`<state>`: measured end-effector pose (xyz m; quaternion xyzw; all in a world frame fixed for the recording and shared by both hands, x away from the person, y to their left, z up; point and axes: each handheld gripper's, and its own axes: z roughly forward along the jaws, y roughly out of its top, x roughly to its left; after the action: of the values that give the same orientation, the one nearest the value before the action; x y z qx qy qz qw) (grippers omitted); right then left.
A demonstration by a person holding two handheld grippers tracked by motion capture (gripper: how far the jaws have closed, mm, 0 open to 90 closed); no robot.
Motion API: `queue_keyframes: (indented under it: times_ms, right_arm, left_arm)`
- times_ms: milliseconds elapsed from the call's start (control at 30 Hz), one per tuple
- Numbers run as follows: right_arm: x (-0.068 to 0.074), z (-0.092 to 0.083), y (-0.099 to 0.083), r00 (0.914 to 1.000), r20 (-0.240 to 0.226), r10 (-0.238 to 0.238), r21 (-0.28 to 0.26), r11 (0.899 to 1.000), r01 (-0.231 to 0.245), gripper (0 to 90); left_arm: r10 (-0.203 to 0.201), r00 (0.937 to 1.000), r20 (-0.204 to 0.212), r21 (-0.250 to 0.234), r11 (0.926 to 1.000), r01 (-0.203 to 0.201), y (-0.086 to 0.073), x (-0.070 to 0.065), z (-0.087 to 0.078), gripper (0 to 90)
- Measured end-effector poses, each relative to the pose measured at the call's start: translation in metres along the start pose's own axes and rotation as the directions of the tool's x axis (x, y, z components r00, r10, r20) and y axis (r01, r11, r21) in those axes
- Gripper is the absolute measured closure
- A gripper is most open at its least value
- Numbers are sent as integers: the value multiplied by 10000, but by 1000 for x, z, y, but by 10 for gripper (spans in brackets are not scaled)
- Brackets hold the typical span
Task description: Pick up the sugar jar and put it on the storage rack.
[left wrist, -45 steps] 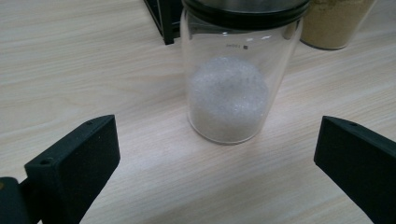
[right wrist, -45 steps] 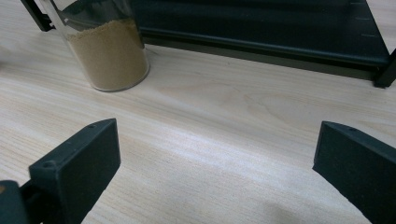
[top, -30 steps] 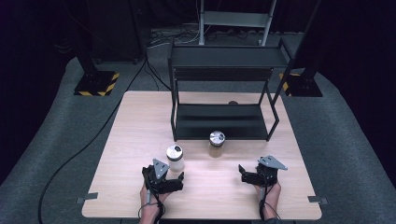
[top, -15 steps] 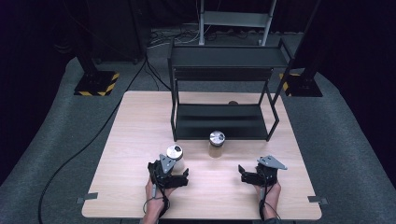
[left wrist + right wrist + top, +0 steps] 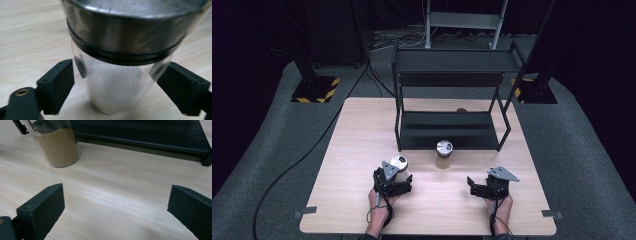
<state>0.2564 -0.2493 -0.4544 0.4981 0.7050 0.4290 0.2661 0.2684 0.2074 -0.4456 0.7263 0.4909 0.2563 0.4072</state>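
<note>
Both left tongs (image 5: 117,82) pads against white-powder jar (image 5: 117,87)

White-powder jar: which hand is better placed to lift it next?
Left. The left tongs have just been closing around the white-powder jar, pads at its glass. The right tongs stand open over bare table, apart from both jars.

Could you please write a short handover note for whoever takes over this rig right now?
Left gripper: jaws have just been closing around the white-powder jar, pads against its glass; jar stands upright on the table.
Right gripper: open, empty, above the table's near right.
Brown-powder jar: upright before the black shelf rack.
Done: left grip about set.
Left: nothing lifted yet; probably both jars go onto the rack.
</note>
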Motion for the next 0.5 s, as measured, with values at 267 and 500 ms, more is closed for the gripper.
queue_keyframes:
  times_ms: [267, 500]
  right_arm:
    - [1, 0, 1, 10000, 25, -46, 29, 10000, 46, 3]
    - [1, 0, 1, 10000, 42, -33, 29, 10000, 32, 5]
  left_arm:
    - [39, 10000, 61, -277, 9996, -37, -7, 0, 4, 286]
    - [152, 9998, 95, -297, 9994, -149, -7, 1, 4, 298]
